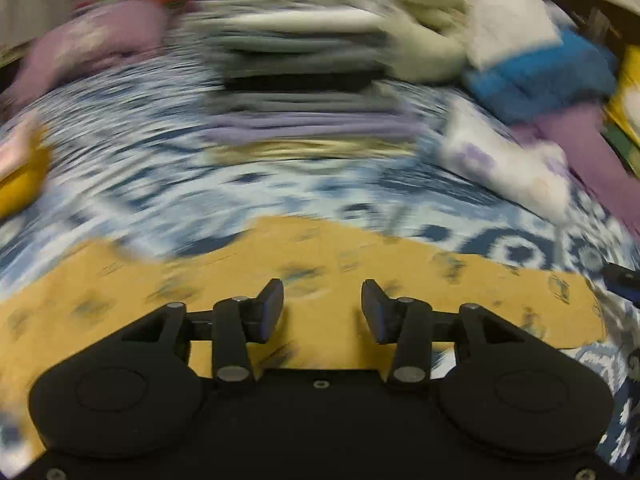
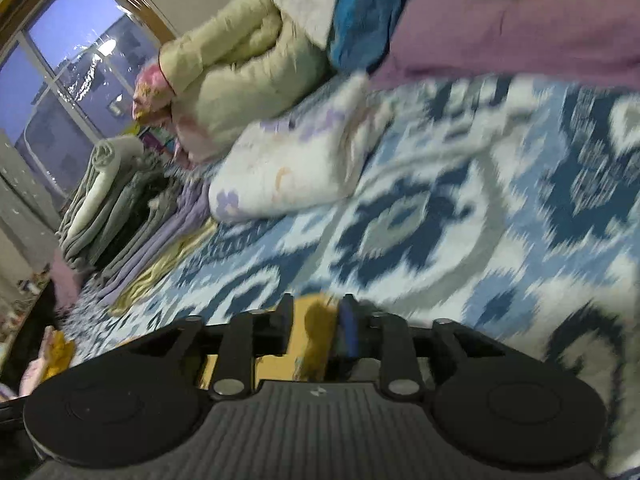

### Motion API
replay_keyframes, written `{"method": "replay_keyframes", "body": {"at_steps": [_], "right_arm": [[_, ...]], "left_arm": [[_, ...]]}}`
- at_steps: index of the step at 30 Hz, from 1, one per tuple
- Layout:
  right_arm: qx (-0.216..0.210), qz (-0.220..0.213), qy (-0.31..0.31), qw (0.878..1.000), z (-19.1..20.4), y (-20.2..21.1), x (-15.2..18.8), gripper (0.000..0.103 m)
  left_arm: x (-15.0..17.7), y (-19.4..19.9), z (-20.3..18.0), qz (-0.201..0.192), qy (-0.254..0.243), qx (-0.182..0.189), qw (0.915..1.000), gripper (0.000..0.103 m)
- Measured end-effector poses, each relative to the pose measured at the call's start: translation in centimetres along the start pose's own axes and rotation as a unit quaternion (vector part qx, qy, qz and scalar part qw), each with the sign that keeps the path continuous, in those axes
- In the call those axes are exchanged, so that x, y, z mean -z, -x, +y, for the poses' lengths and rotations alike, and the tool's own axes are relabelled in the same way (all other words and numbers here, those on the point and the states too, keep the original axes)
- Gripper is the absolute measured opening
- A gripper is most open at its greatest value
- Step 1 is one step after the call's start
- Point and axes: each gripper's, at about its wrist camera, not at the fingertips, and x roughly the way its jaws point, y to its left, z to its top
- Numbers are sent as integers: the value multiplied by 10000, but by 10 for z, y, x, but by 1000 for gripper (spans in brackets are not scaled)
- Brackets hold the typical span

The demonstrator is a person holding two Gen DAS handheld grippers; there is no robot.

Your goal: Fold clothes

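Note:
A mustard-yellow garment (image 1: 312, 252) with small dark prints lies spread flat on the blue-and-white patterned bedspread (image 1: 132, 184). My left gripper (image 1: 323, 306) hovers over its near edge, open, with nothing between its fingers. In the right wrist view, a bunched fold of the same yellow garment (image 2: 318, 322) sits between the fingers of my right gripper (image 2: 317, 316), which is shut on it just above the bedspread (image 2: 460, 208). The left wrist view is blurred by motion.
A stack of folded clothes (image 1: 300, 80) stands at the back of the bed, also visible as a stack (image 2: 116, 204) near a window (image 2: 60, 64). A white floral pillow (image 2: 296, 164), a beige quilted jacket (image 2: 248, 68), blue cloth (image 1: 536, 76) and purple cloth (image 2: 512, 32) lie to the right.

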Motion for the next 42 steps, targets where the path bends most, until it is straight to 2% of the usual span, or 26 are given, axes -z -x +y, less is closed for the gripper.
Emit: {"method": "replay_keyframes", "body": {"at_steps": [2, 5, 7, 9, 12, 14, 16, 22, 23, 24, 25, 26, 28, 30, 33, 34, 35, 37, 38, 40, 42], "right_arm": [[-246, -177, 253, 9992, 11, 12, 0, 30], [-944, -16, 721, 9929, 40, 21, 11, 29], [-1518, 491, 811, 9839, 58, 17, 25, 29], [-1993, 1177, 767, 9698, 74, 10, 41, 29], [-2027, 1801, 891, 9584, 87, 8, 62, 31], [-2064, 2215, 725, 9503, 86, 10, 74, 37], [-2051, 2518, 564, 9441, 82, 13, 85, 40], [-2046, 2872, 230, 9355, 78, 36, 111, 39], [-2032, 2894, 196, 9352, 78, 39, 115, 39], [-2011, 2893, 205, 9356, 79, 43, 119, 39], [-2011, 2886, 239, 9358, 80, 47, 122, 38], [-1963, 2850, 337, 9376, 82, 51, 126, 28], [-1781, 2774, 542, 9425, 87, 57, 133, 9], [-1627, 2689, 396, 9485, 83, 64, 129, 9], [-1433, 2709, 595, 9500, 81, 68, 133, 8], [-1444, 2673, 519, 9513, 80, 70, 131, 14], [-1460, 2623, 418, 9529, 79, 73, 127, 24], [-1457, 2162, 534, 9639, 82, 86, 118, 39], [-1440, 1893, 696, 9688, 86, 93, 114, 39], [-1624, 1593, 979, 9688, 96, 97, 113, 39], [-1820, 1516, 1273, 9632, 109, 96, 120, 39]], "left_arm": [[15, 26, 22, -55, 209, -157, 9996, 41], [45, 62, 43, -11, 265, -246, 9993, 41], [65, 84, 52, 40, 244, -356, 9991, 41], [82, 104, 64, 68, 372, -500, 9980, 41], [102, 126, 91, 216, 1061, -496, 9929, 43], [115, 137, 109, 329, 1525, -419, 9869, 46], [124, 139, 114, 353, 1718, -350, 9839, 48], [153, 147, 128, 424, 2290, -142, 9724, 46], [158, 148, 130, 436, 2385, -107, 9701, 46], [162, 149, 132, 447, 2479, -72, 9677, 34], [167, 151, 134, 459, 2573, -38, 9652, 9], [171, 152, 137, 463, 2646, -23, 9632, 0], [170, 158, 139, 433, 2681, -104, 9624, 0], [169, 162, 141, 438, 2693, -184, 9619, 0], [175, 157, 148, 577, 2790, -107, 9585, 0], [173, 161, 146, 480, 2677, -129, 9622, 2], [169, 166, 142, 356, 2493, -200, 9676, 4], [162, 172, 137, 152, 2189, -377, 9749, 10], [160, 174, 138, 66, 2173, -396, 9753, 12], [160, 171, 148, -21, 2323, -417, 9717, 25], [159, 167, 158, -77, 2496, -522, 9669, 25]]}}
